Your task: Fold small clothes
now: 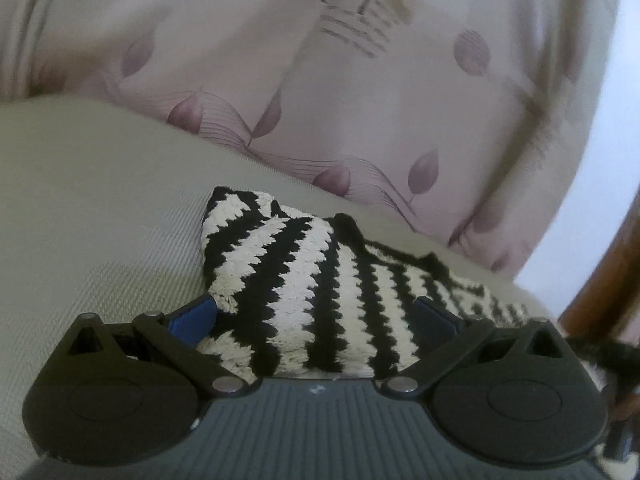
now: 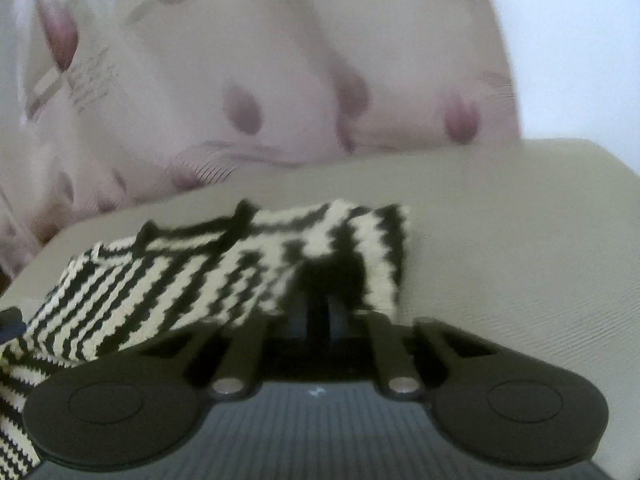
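Barely begun: right gripper (image 2: 318, 312) clenched on the striped knit (image 2: 168, 280), left gripper (image 1: 316, 316) spread wide around it.

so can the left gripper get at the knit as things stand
Probably yes: the left gripper is open with the striped knit already bunched between its blue fingers, and nothing sits in between.

A black-and-white zigzag-striped knit garment (image 1: 320, 292) lies rumpled on the beige surface, one corner peaked up.
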Tool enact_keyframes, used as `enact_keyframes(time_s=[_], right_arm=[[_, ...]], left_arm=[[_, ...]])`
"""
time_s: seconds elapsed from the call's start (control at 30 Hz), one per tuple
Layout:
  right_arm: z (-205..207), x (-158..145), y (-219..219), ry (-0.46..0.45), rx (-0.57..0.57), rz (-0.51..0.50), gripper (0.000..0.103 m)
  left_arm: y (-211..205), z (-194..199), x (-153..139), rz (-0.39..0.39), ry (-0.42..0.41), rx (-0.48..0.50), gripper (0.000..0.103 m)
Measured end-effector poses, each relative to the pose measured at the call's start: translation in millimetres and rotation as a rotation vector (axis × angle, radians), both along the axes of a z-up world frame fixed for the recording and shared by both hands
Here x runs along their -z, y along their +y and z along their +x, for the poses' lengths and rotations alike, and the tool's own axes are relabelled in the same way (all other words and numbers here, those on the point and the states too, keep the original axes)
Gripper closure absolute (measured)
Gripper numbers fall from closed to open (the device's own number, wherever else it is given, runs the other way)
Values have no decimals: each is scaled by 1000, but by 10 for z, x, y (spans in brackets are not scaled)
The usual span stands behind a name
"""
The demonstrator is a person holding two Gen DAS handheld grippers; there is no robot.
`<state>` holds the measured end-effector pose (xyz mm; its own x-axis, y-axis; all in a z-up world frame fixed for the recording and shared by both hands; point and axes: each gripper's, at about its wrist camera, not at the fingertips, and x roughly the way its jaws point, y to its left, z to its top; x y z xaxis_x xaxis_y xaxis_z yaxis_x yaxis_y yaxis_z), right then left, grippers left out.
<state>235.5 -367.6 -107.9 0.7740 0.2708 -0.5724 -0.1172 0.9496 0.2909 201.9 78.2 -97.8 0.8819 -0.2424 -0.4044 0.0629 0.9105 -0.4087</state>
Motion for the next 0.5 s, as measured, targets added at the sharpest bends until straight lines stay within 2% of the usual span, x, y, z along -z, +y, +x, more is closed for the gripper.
enact_keyframes(time_s=[0.07, 0.17, 0.23, 0.33, 0.43, 0.5], right_arm=[[25, -88, 57, -46, -6, -7, 100], [-88, -419, -55, -230, 57, 79, 100], [-110, -507, -179, -289, 113, 133, 100], [-73, -309, -335, -235, 155, 131, 100], [-22, -26, -425, -137, 85, 185, 98], [-1, 64, -445, -78, 86, 177, 97]], left_arm=[[29, -56, 6, 1, -31, -30, 1], [31, -75, -1, 7, -61, -51, 0], [35, -90, -8, 0, -59, -54, 0], [38, -86, 4, -6, -51, -51, 0], [27, -73, 28, 0, -39, -39, 0], [16, -70, 29, 7, -41, -40, 0]])
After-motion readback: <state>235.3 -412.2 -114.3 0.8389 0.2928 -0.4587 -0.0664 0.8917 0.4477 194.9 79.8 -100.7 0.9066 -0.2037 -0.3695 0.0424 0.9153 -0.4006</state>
